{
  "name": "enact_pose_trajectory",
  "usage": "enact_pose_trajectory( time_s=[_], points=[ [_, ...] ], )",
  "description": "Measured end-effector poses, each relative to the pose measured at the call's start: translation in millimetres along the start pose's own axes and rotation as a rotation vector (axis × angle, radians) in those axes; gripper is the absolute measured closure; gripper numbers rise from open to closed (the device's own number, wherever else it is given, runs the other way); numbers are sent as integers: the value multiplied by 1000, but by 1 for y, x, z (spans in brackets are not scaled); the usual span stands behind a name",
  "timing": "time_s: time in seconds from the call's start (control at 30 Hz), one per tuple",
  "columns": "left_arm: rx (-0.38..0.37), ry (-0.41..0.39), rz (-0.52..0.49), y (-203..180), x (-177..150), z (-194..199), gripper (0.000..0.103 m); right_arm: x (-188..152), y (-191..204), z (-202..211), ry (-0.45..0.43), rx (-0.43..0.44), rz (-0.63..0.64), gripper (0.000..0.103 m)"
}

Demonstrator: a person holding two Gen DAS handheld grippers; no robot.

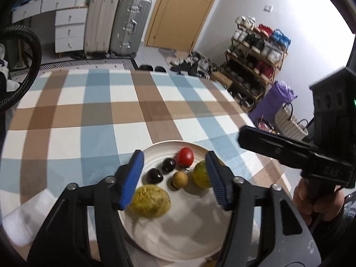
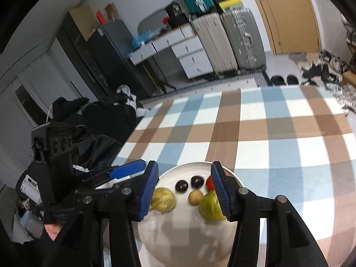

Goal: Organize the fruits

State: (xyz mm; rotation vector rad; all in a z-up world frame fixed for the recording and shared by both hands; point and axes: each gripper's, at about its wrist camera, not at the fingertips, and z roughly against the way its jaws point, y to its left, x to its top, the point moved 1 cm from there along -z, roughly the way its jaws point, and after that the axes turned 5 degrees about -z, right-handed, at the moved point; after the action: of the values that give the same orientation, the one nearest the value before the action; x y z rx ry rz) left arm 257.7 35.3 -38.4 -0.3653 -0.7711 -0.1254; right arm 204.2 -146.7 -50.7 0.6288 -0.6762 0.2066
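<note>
Closest to the left wrist camera, the left gripper [image 1: 173, 178] hangs with its two blue-padded jaws spread wide apart and nothing between them. It hovers above a white round plate [image 1: 189, 233] that sits at the near edge of a table covered in a blue, brown and white checked tablecloth [image 1: 100, 111].

Six fruits lie on the plate. A rough yellow-green fruit [image 1: 150, 201] rests toward the plate's left side, just beside the left blue pad. Beyond it sit two dark round fruits [image 1: 155, 175], close together. A red tomato [image 1: 185, 156] lies near the plate's far rim. A small tan fruit [image 1: 180, 179] sits near the middle. A smooth green-yellow fruit [image 1: 201, 173] lies at the plate's right side, partly hidden behind the right blue pad.

At the right edge of this view, a hand [image 1: 311, 202] grips the handle of the other black tool.

In the right wrist view, the right gripper [image 2: 184, 188] is likewise released, jaws wide apart and empty, above the same plate [image 2: 189, 240], with the fruits showing between and under its pads. The left gripper's blue-tipped body shows just to its left.

Behind the table stand two suitcases [image 1: 115, 24], a white drawer unit [image 1: 70, 31] and a wooden door [image 1: 182, 11].
</note>
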Motion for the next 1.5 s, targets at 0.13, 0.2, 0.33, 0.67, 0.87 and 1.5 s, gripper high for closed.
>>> enact_pose_trajectory(
  time_s=[0.13,0.2,0.33,0.67,0.87,1.5],
  points=[
    [81,-52,-15,-18,-8,37,27,-17,13,42,-83,0,29,33],
    [114,-71,-24,-27,-13,52,23,-28,21,66,-145,2,55,24],
    [194,-134,-49,-49,-28,87,18,-51,37,108,-251,22,93,6],
    [344,-228,-103,-93,-71,159,1,-100,81,166,-374,-9,201,0],
    [379,-233,-98,-104,-96,187,1,-135,94,180,-407,-28,234,0],
    [326,-62,34,-64,-195,141,1,-221,48,121,-185,-128,91,0]
  ],
)
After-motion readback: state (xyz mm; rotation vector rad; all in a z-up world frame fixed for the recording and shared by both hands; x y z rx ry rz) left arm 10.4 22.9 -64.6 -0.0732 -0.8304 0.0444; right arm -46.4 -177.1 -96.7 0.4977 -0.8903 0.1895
